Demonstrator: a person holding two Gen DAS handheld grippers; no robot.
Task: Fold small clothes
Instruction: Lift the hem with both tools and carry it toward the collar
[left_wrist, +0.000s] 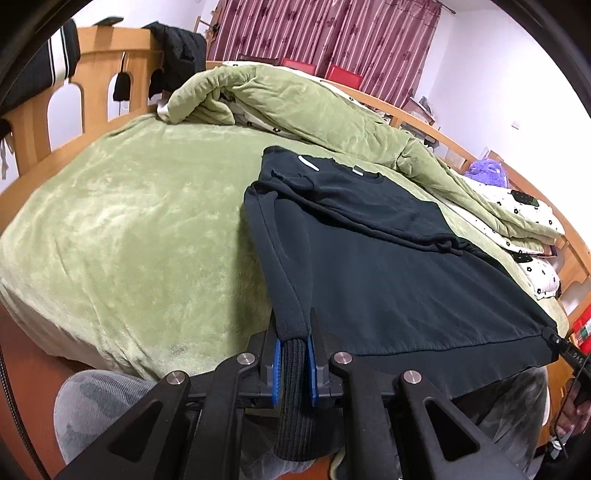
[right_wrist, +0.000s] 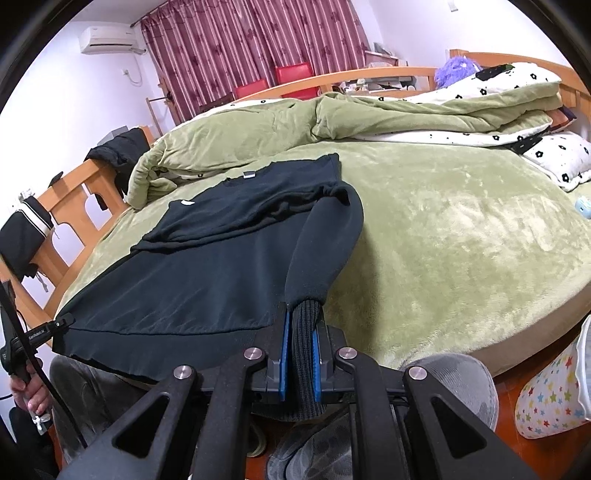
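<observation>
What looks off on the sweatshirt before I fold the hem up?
Each gripper pinches a ribbed cuff along with a hem corner: left gripper, right gripper. The sweatshirt has one sleeve lying bunched and crooked across the chest, so the fold may come out lumpy.

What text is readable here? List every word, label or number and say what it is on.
"GenRobot.AI": side of the left gripper.
"DAS": side of the right gripper; the rest is cut off.
Neck tag of the black sweater: too small to read.
Air conditioner badge: too small to read.
</observation>
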